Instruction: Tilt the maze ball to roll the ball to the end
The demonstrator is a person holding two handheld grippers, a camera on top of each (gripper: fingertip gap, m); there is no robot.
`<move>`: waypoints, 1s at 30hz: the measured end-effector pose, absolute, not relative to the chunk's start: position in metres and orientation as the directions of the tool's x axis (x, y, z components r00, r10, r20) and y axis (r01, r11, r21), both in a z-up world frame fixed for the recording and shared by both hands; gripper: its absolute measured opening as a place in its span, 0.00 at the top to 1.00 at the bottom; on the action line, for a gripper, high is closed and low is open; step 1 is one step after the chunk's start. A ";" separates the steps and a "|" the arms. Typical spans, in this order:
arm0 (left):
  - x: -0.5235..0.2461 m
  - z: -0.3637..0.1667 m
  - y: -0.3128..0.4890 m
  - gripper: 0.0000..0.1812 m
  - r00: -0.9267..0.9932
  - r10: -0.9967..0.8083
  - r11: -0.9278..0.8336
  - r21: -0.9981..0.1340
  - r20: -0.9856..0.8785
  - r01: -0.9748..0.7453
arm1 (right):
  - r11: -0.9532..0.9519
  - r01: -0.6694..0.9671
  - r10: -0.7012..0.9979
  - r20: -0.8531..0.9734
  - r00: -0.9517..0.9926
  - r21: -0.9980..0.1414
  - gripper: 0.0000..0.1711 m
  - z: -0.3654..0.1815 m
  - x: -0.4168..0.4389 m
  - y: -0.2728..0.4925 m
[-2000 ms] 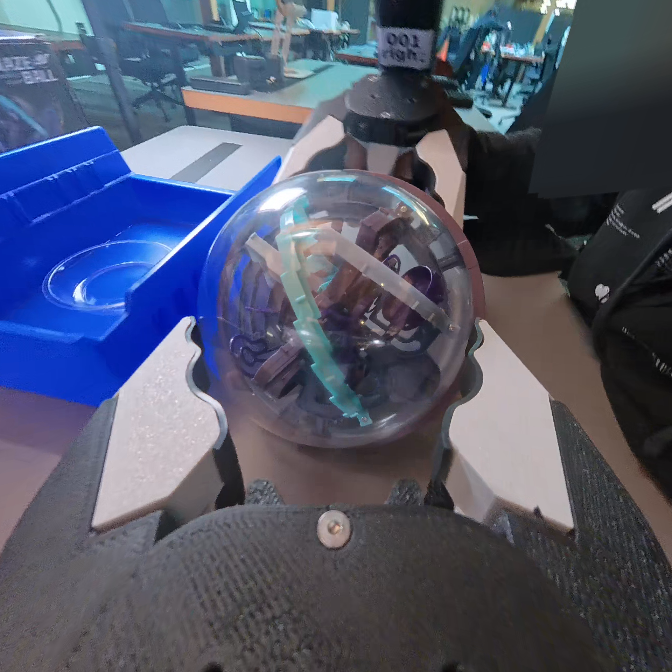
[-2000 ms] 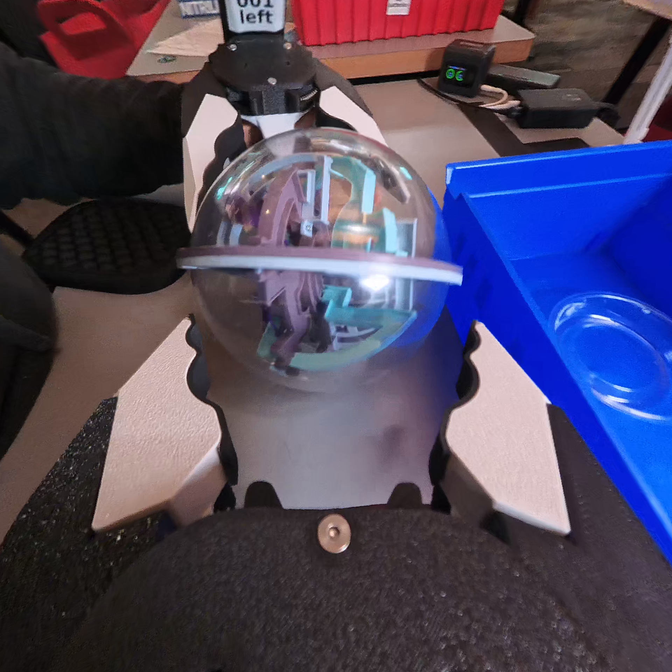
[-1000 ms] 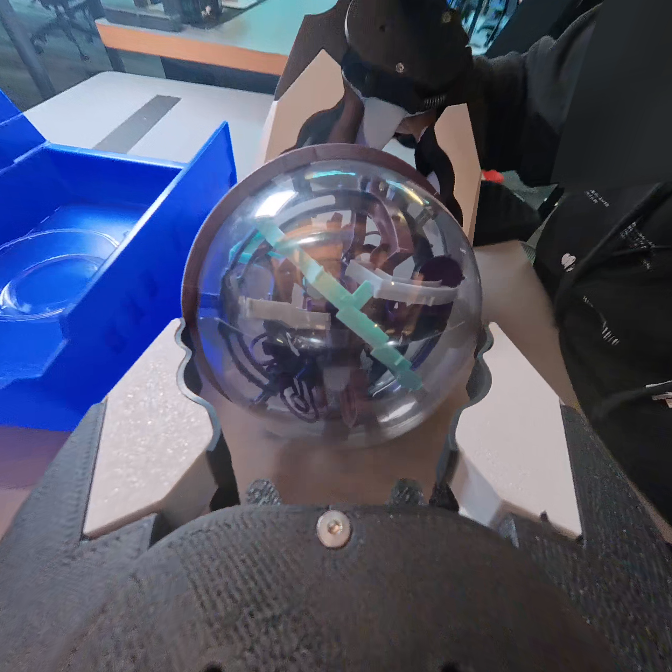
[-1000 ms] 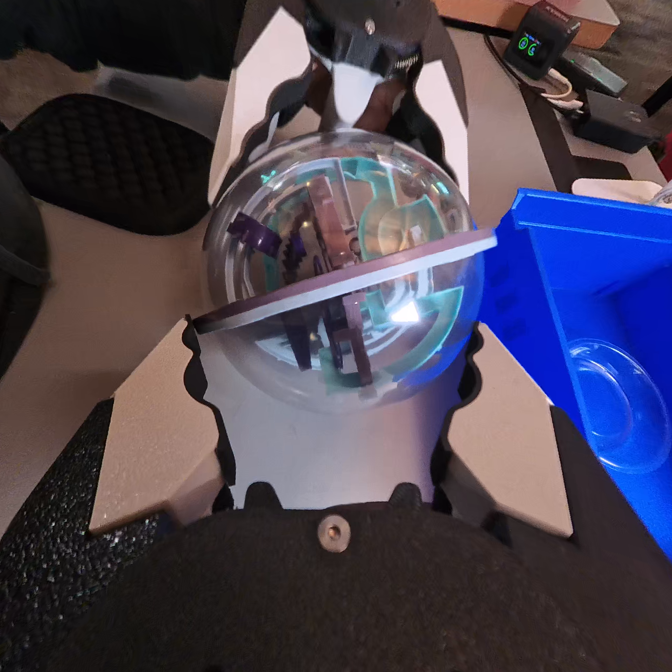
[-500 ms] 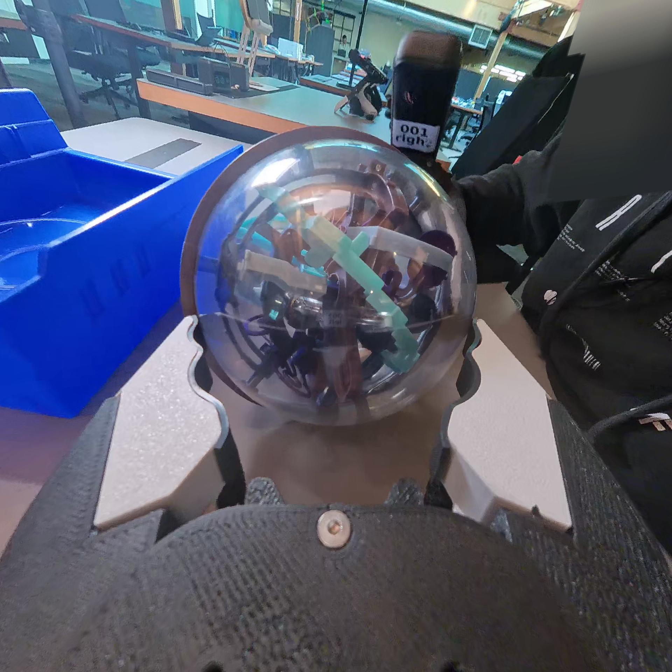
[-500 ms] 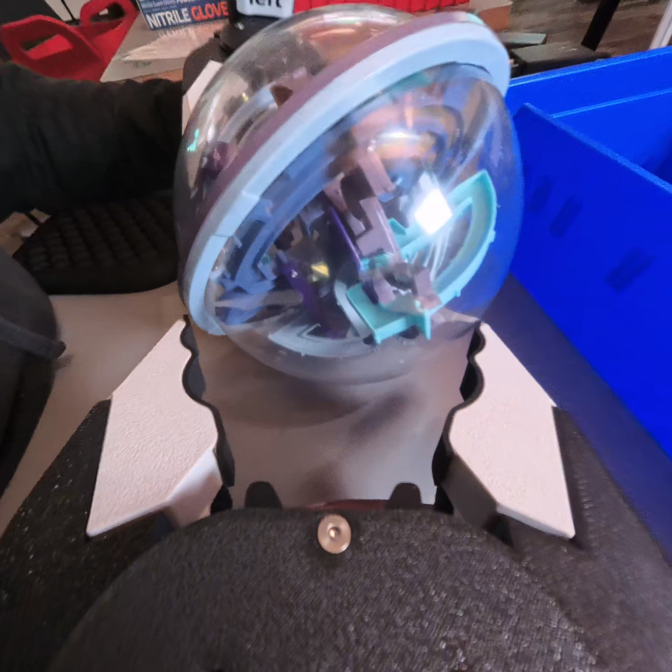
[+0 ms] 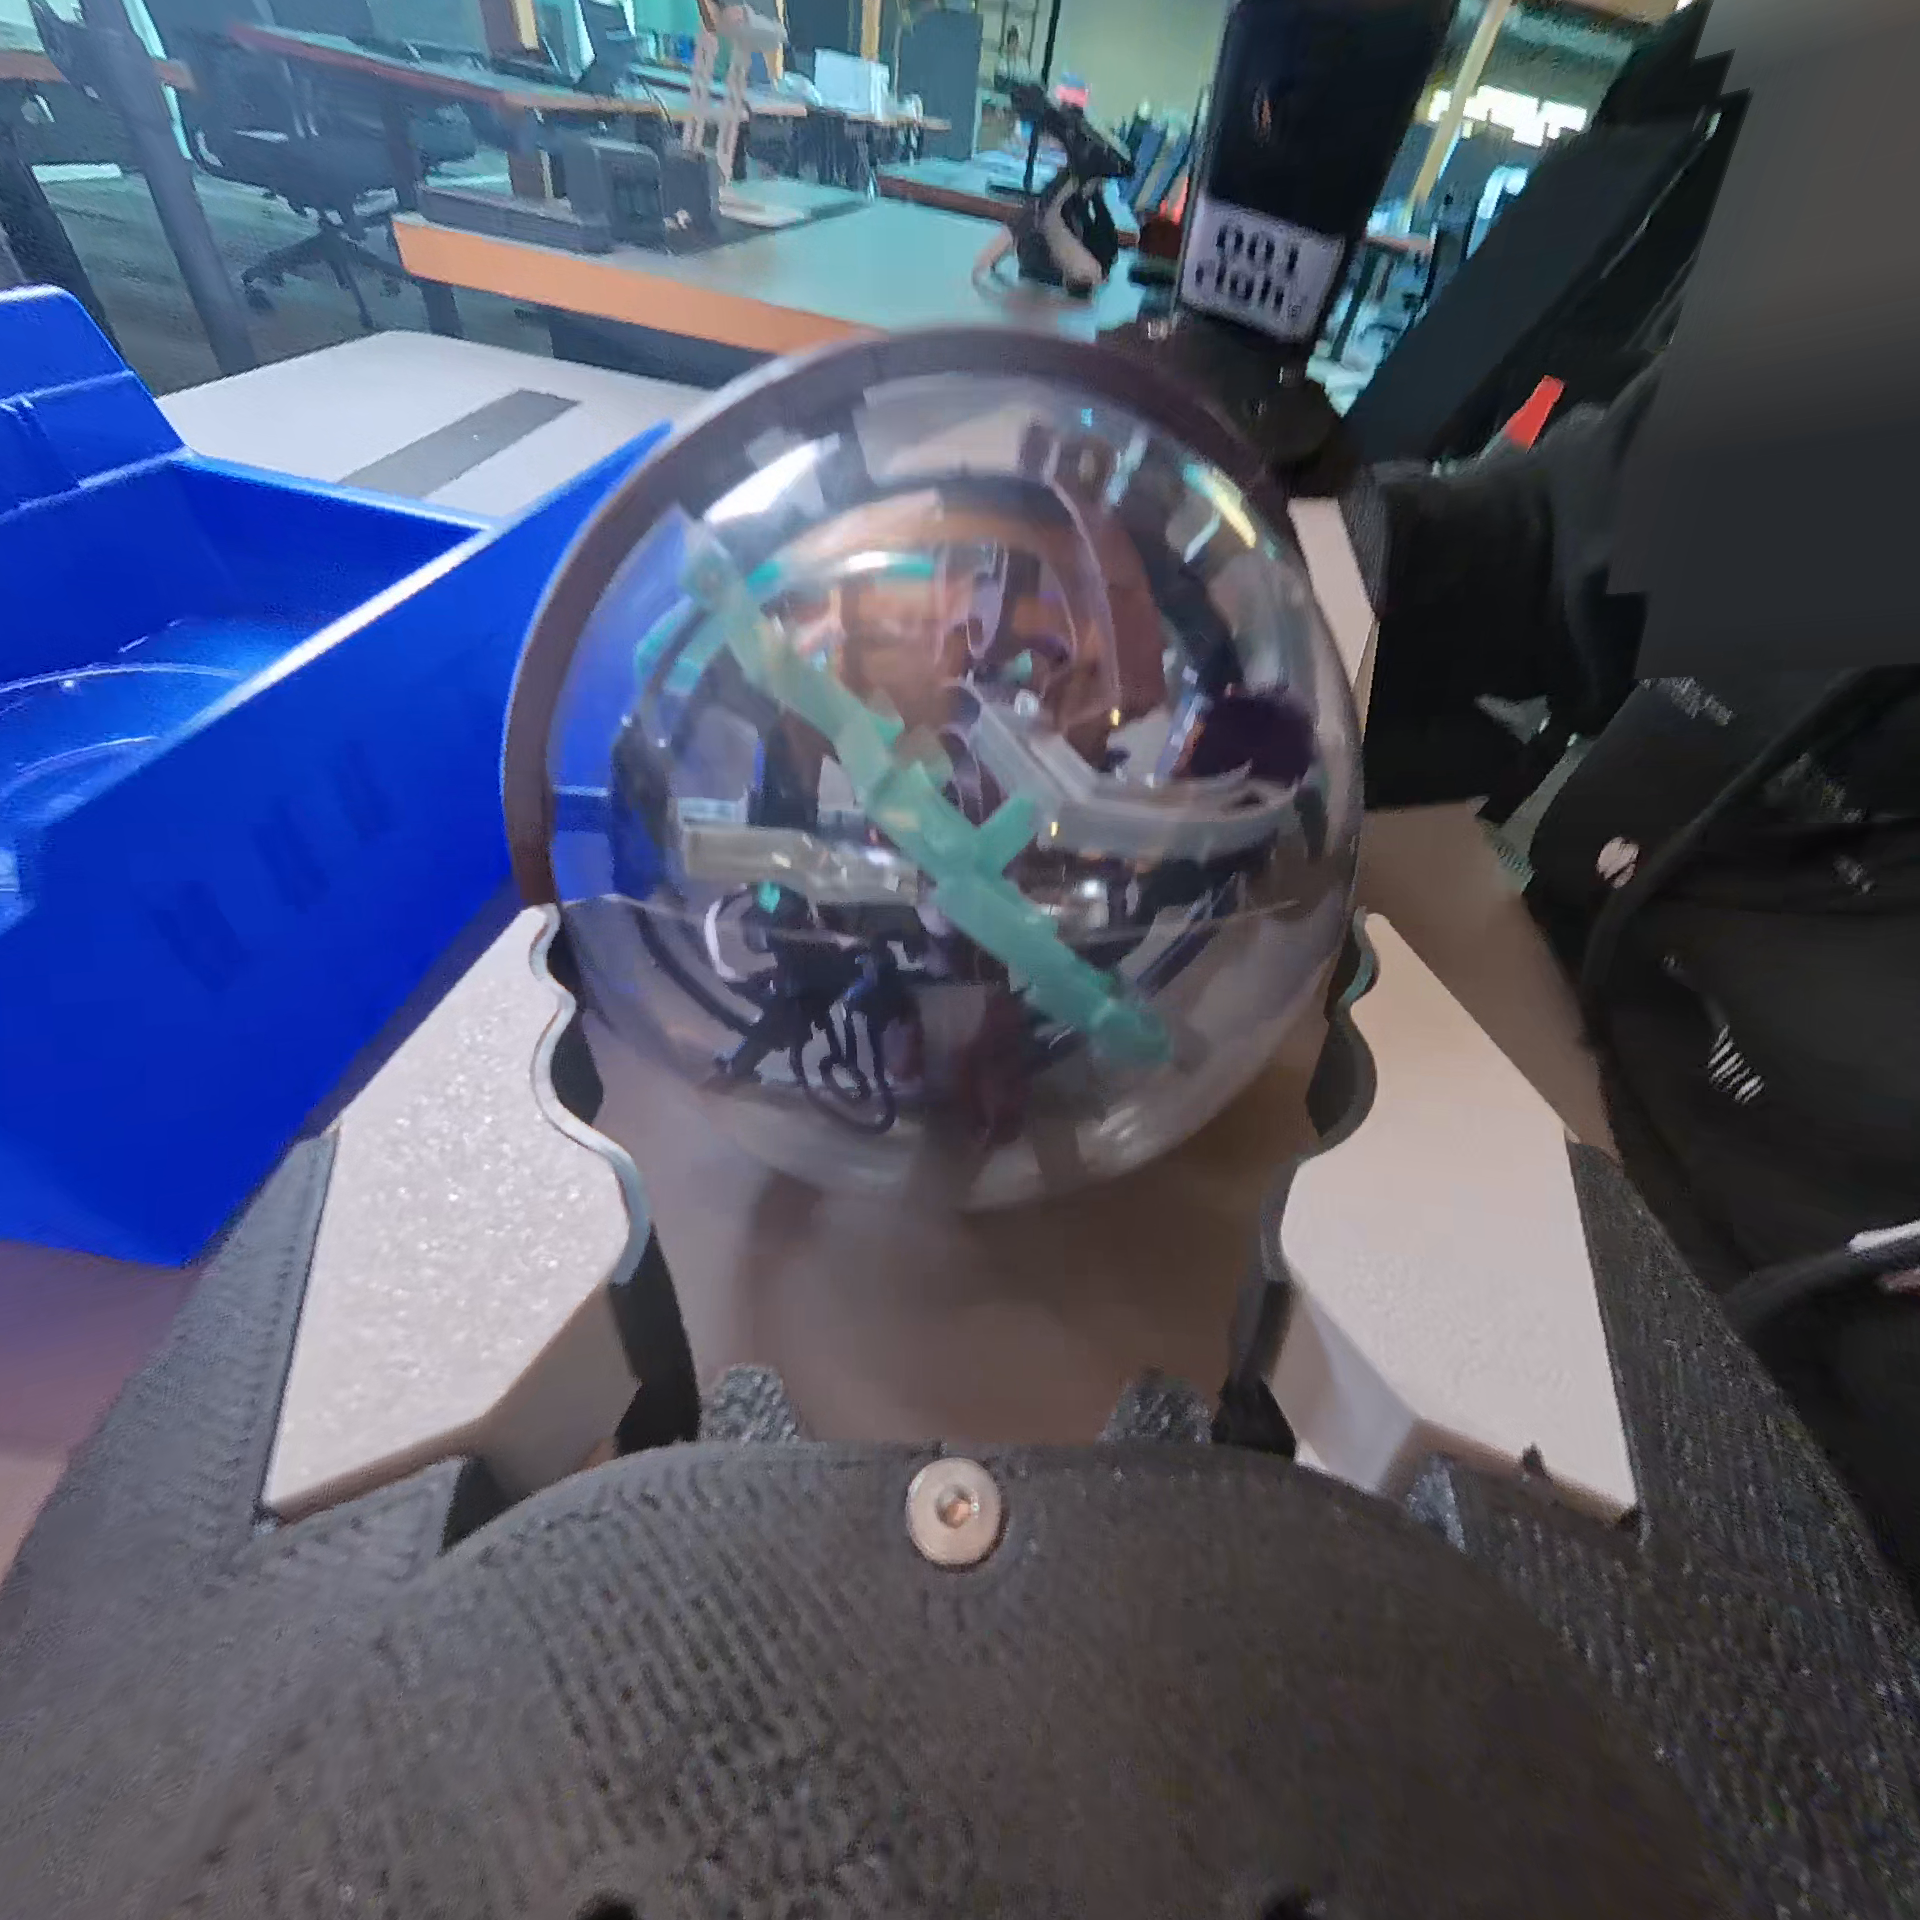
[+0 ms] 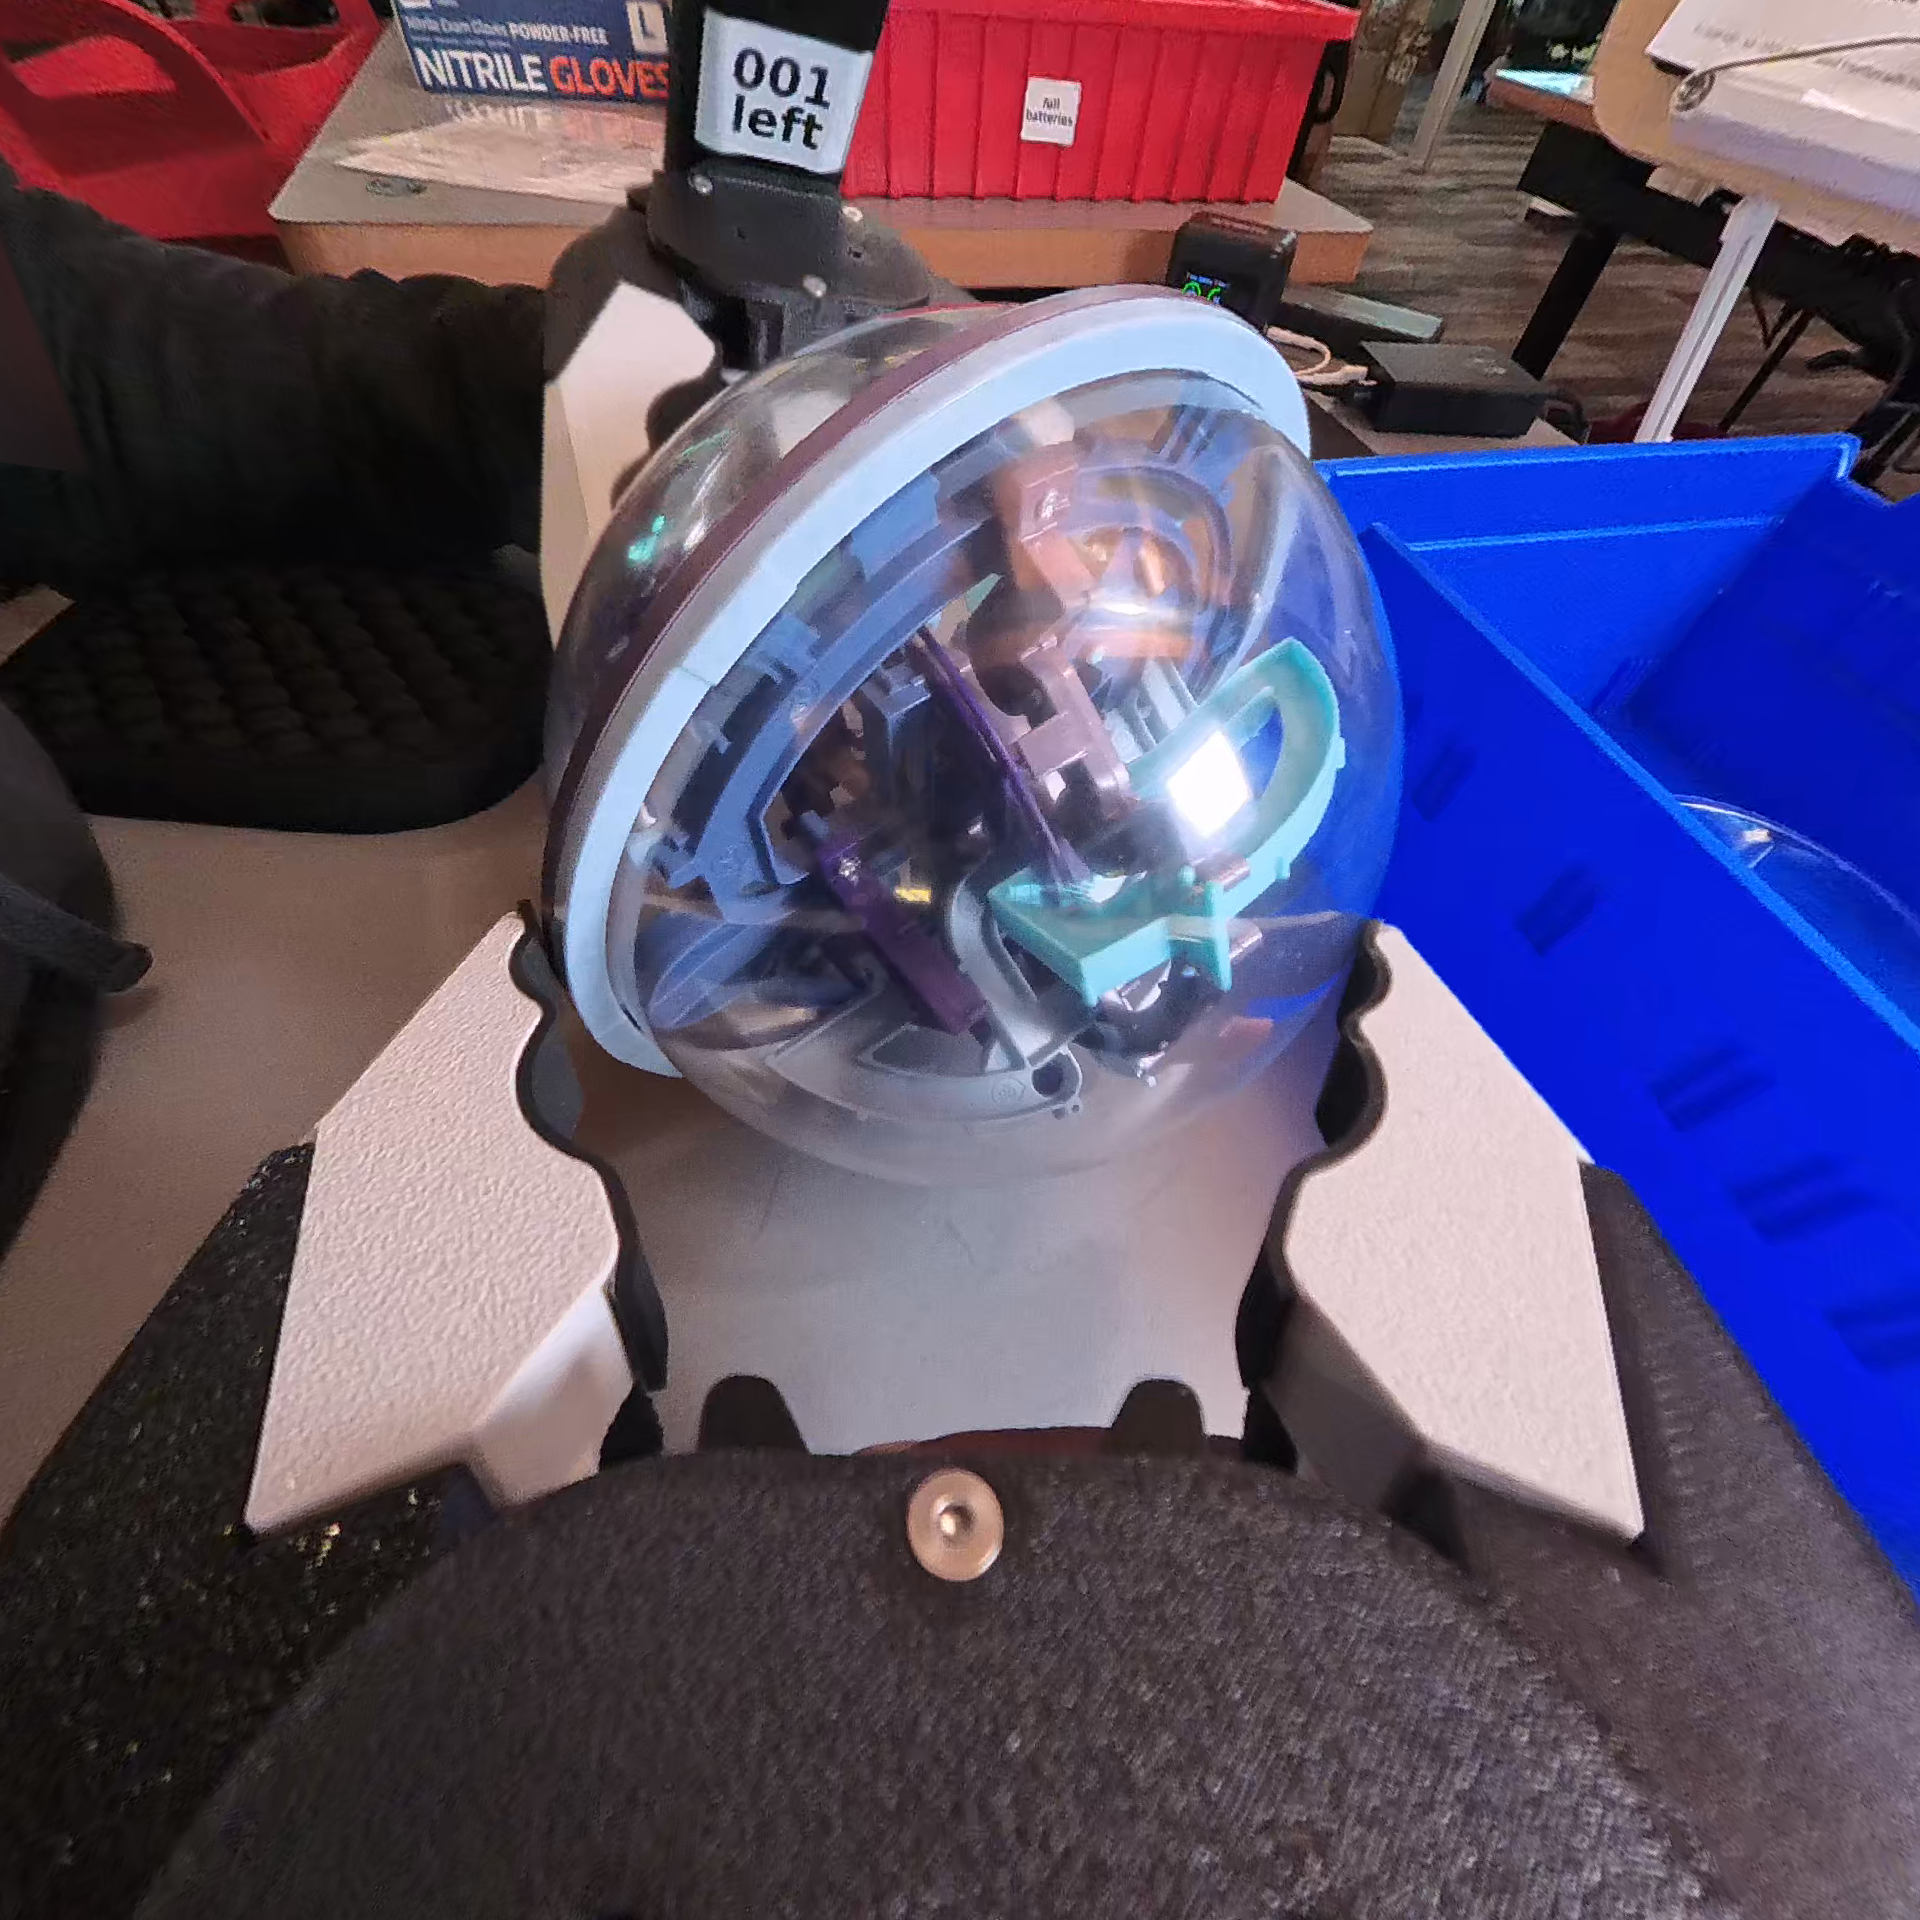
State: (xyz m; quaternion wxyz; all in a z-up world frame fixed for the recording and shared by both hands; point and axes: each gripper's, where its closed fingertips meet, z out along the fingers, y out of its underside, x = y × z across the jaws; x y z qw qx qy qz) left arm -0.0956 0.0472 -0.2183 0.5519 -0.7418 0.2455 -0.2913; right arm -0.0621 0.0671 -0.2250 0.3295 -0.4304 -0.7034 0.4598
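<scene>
Two grippers pinch the maze ball (image 8: 966, 727) between us: left gripper (image 7: 951, 997) and right gripper (image 8: 951, 997) both wide-spread, cradling it above the table beside the blue bin (image 8: 1662, 790). We should tilt slowly, pressing evenly.

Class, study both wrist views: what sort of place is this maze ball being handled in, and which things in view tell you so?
Probably a shared lab or workshop: rows of desks with office chairs behind the maze ball, and red storage bins on a bench.
</scene>
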 end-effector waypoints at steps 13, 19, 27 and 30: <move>-0.085 -0.219 0.052 0.21 0.699 -0.683 -0.269 -0.963 0.211 0.028 | 0.258 0.263 0.893 0.126 -0.431 -0.930 0.15 -0.215 -0.058 0.066; -0.081 -0.222 0.052 0.21 0.698 -0.673 -0.286 -0.956 0.246 0.062 | 0.249 0.261 0.884 0.108 -0.456 -0.933 0.15 -0.212 -0.056 0.066; -0.077 -0.222 0.053 0.21 0.731 -0.639 -0.299 -0.953 0.240 0.052 | 0.254 0.240 0.861 0.106 -0.498 -0.937 0.15 -0.212 -0.052 0.068; -0.075 -0.223 0.053 0.21 0.736 -0.630 -0.306 -0.950 0.248 0.059 | 0.255 0.242 0.854 0.101 -0.511 -0.936 0.15 -0.212 -0.051 0.069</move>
